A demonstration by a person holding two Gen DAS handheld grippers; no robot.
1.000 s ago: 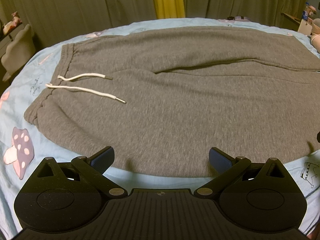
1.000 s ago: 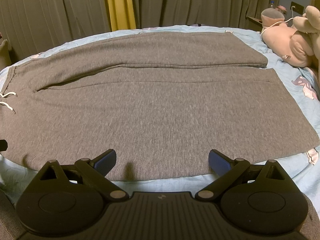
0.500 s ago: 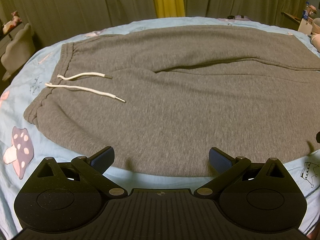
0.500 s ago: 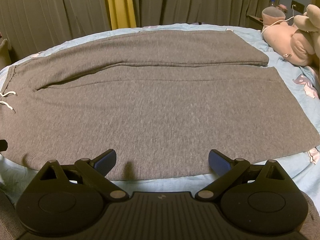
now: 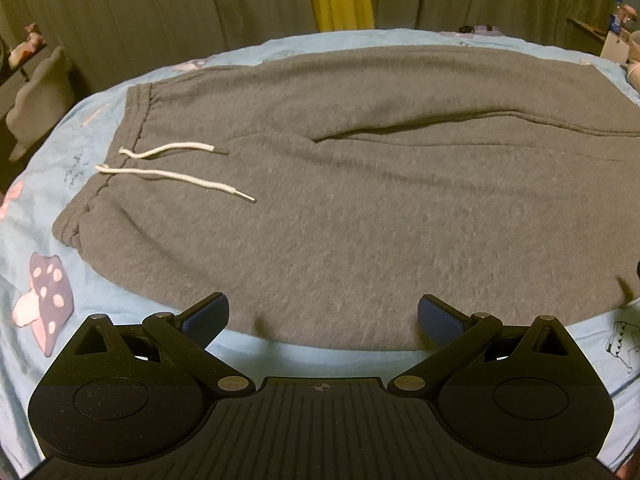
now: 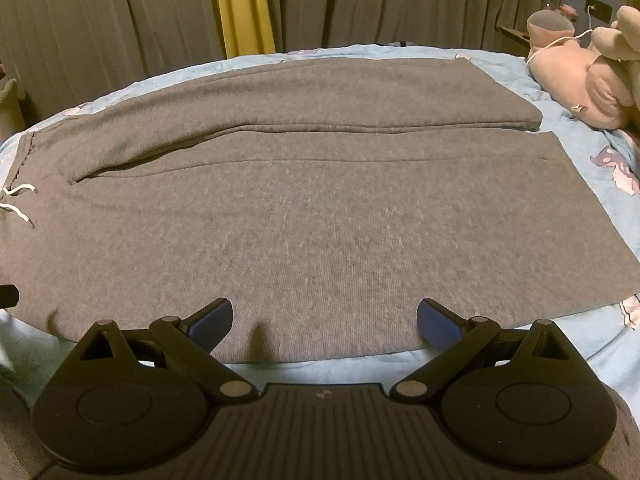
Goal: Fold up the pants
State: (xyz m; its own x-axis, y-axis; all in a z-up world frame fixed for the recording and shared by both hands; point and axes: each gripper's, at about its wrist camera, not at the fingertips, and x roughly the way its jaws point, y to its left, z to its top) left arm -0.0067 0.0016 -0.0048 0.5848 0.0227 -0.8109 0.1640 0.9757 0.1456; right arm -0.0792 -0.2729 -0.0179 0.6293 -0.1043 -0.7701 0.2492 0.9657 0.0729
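Note:
Grey sweatpants (image 5: 360, 200) lie flat on the bed, waistband to the left with a white drawstring (image 5: 172, 174), legs running right. In the right wrist view the pants (image 6: 320, 220) show both legs side by side, hems at the right. My left gripper (image 5: 322, 320) is open and empty, hovering over the near edge of the pants by the waist end. My right gripper (image 6: 324, 322) is open and empty over the near edge of the near leg.
The light blue bedsheet (image 5: 52, 304) has mushroom prints. Pink and beige plush toys (image 6: 580, 80) lie at the right end of the bed. Grey and yellow curtains (image 6: 244, 4) hang behind. A grey chair (image 5: 36, 100) stands at the left.
Both grippers have crept slightly forward toward the near edge of the pants. The pants have not moved.

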